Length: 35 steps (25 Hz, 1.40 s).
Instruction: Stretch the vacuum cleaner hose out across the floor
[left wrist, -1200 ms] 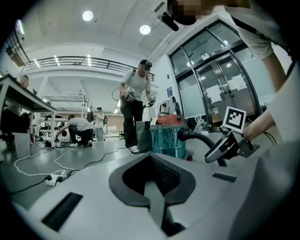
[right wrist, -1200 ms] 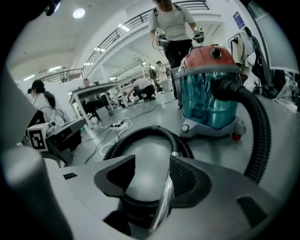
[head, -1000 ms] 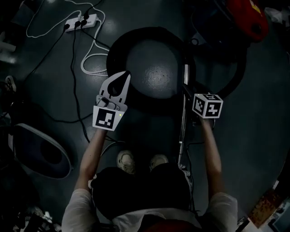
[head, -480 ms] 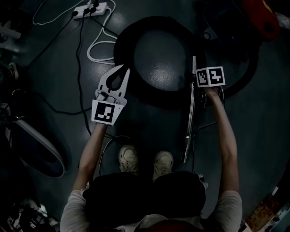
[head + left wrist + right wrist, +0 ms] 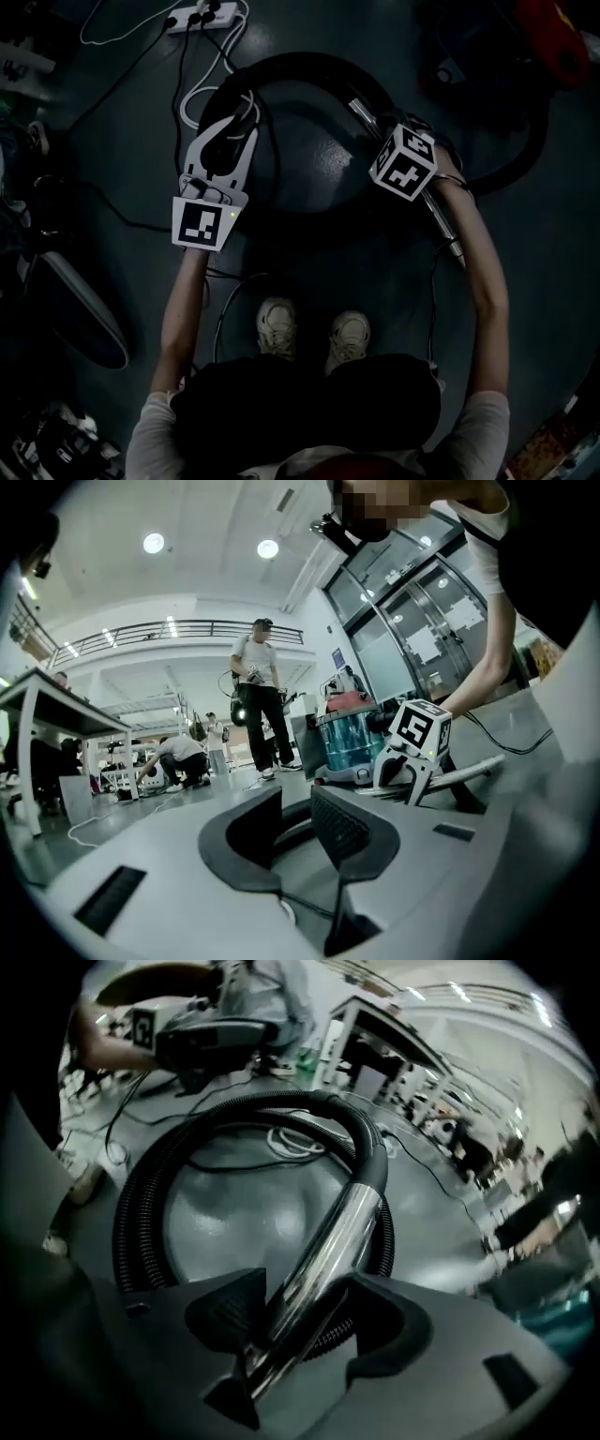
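Note:
The black ribbed hose (image 5: 309,70) lies in a big loop on the dark floor and ends in a chrome tube (image 5: 442,225). My right gripper (image 5: 380,131) holds that tube (image 5: 328,1232) slantwise between its pads. Its jaws (image 5: 305,1283) are opening, and the hose loop (image 5: 141,1204) curves beyond them. My left gripper (image 5: 232,122) reaches the left side of the loop. Its jaws (image 5: 295,803) are opening with a narrow gap, and the hose shows just past the tips, not pressed. The red vacuum body (image 5: 548,37) sits at the far right.
A white power strip (image 5: 202,14) with white and black cables (image 5: 202,94) lies beyond the loop. A grey oval object (image 5: 75,300) is at the left. My shoes (image 5: 281,328) stand behind the loop. Other people (image 5: 258,696) are farther down the hall.
The right gripper has swung the chrome tube from pointing at my feet to slanting out to the right. The left gripper moved forward and left onto the hose, and its jaws parted.

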Motion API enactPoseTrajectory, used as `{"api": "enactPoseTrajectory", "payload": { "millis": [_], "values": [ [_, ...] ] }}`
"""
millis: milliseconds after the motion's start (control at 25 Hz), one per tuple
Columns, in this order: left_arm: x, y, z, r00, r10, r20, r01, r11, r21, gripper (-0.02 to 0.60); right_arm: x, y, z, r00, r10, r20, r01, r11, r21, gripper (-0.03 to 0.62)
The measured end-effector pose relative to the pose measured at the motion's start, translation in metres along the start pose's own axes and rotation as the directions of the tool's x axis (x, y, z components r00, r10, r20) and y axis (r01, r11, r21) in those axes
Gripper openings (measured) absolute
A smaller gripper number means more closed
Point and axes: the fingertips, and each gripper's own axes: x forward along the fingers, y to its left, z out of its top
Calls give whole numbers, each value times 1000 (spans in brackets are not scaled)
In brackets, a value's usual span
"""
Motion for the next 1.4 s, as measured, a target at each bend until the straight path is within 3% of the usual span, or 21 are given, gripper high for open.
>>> {"api": "enactPoseTrajectory", "payload": {
  "millis": [120, 200, 320, 440, 640, 720, 800, 960, 1040, 1120, 1160, 1200, 1240, 1320, 1400],
  "values": [
    [-6, -6, 8, 998, -41, -39, 46, 988, 148, 78, -4, 13, 46, 998, -58, 23, 62, 961, -269, 262],
    [-14, -7, 9, 991, -81, -105, 107, 955, 275, 119, -11, 23, 76, 994, -92, 55, 106, 920, -377, 262],
    [-28, -5, 5, 977, -124, -172, 174, 932, 317, 245, -24, 34, 108, 986, -118, 117, 159, 874, -460, 265],
    [-41, 7, -3, 963, -92, -255, 188, 904, 384, 253, -49, 32, 122, 970, -166, 175, 234, 829, -509, 265],
    [-56, 45, 43, 988, -24, -154, 86, 905, 416, 253, -105, 17, 149, 933, -270, 239, 360, 704, -612, 265],
    [-58, 56, 57, 990, -23, -139, 79, 909, 408, 255, -131, 7, 168, 897, -329, 296, 442, 629, -640, 265],
    [-57, 59, 64, 986, -57, -159, 116, 915, 388, 255, -153, -3, 184, 853, -387, 350, 517, 536, -668, 265],
    [-57, 60, 54, 938, -102, -331, 207, 931, 300, 253, -176, -17, 209, 781, -465, 416, 592, 342, -730, 264],
    [-59, 62, 51, 929, -75, -363, 183, 943, 276, 252, -186, -16, 220, 753, -488, 441, 601, 239, -763, 264],
    [-66, 68, 51, 938, -45, -344, 122, 972, 203, 246, -196, -12, 232, 709, -491, 506, 629, 116, -769, 264],
    [-71, 72, 51, 943, -33, -330, 88, 984, 154, 195, -200, -11, 240, 682, -487, 545, 655, 76, -752, 262],
    [-77, 76, 50, 948, -18, -319, 56, 992, 111, 127, -203, -12, 247, 657, -485, 578, 688, 72, -722, 262],
    [-83, 78, 47, 948, 1, -318, 25, 996, 80, 127, -203, -15, 256, 637, -487, 598, 723, 107, -683, 264],
    [-98, 75, 33, 937, 32, -349, -29, 999, 14, 124, -195, -21, 273, 625, -496, 603, 765, 235, -600, 264],
    [-115, 64, 11, 918, 38, -395, -90, 989, -114, 124, -172, -19, 290, 624, -491, 608, 778, 317, -542, 264]
  ]
}}
